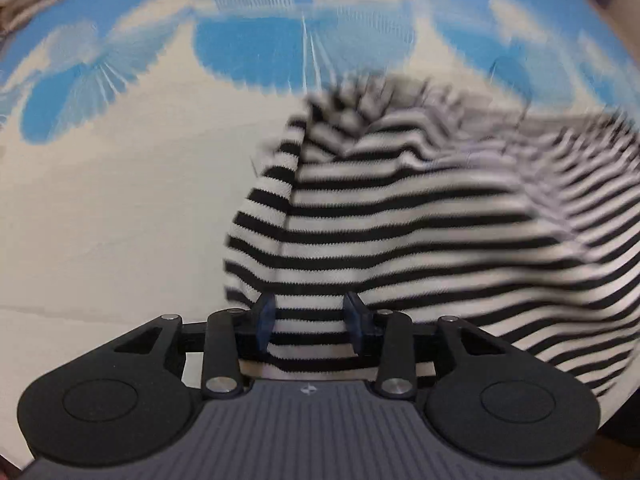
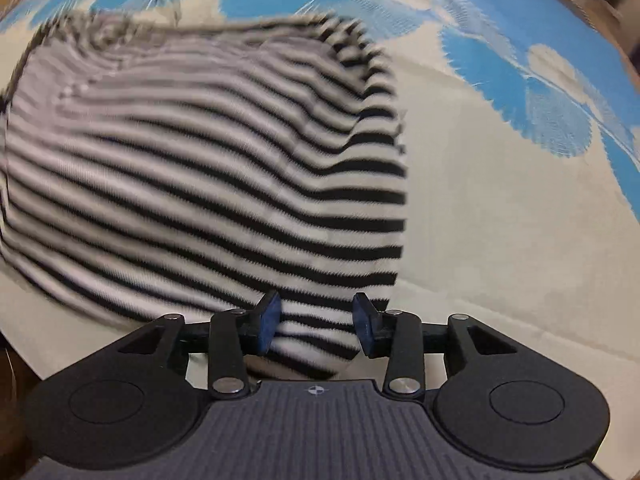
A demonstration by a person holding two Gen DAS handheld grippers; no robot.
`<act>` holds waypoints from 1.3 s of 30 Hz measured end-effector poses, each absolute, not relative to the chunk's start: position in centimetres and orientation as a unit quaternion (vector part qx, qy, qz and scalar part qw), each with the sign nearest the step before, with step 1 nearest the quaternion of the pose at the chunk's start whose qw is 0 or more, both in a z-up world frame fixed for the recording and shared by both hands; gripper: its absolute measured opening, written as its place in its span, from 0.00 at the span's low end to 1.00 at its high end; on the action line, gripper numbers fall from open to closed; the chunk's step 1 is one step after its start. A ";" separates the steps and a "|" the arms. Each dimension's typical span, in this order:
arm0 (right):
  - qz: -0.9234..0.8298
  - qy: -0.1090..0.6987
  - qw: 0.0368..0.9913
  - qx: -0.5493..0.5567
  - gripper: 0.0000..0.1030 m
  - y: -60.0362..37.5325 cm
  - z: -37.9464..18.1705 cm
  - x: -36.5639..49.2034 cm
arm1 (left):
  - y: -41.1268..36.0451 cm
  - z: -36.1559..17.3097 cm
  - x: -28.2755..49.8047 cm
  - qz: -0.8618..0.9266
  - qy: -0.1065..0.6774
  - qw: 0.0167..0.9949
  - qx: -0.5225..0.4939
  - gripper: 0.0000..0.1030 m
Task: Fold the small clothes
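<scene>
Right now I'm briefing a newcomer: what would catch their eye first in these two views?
The black-and-white striped garment fills the middle of both views, blurred at its far end. It runs between the blue pads of the left claw and the right claw. Beneath lies a cream cloth with blue flowers.

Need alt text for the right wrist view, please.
The right gripper has black-and-white striped cloth between its blue fingers, above a cream and blue patterned sheet. The cloth is motion-blurred.
</scene>
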State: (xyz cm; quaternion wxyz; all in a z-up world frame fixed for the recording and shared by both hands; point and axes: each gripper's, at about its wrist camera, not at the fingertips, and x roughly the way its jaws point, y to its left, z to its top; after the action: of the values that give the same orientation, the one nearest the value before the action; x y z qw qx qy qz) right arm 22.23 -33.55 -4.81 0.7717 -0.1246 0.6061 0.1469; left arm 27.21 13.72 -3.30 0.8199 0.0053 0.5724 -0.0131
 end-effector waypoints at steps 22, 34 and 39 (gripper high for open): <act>0.033 0.448 0.893 0.009 0.51 -37.8 5.5 18.7 | 19.5 -1.9 19.7 -0.018 0.586 0.805 -0.092 0.47; -0.008 0.462 0.886 0.045 0.52 -40.6 4.5 19.0 | 21.4 -4.3 21.5 -0.006 0.565 0.799 -0.205 0.59; -0.011 0.468 0.883 0.037 0.52 -40.6 4.0 19.5 | 20.8 -6.6 22.9 -0.008 0.581 0.789 -0.199 0.61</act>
State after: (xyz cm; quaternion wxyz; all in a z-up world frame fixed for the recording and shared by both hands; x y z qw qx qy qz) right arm 19.50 -40.65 4.01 0.8830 0.0375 0.4678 -0.0113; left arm 22.88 20.80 -6.60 0.7893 -0.1986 0.5810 -0.0075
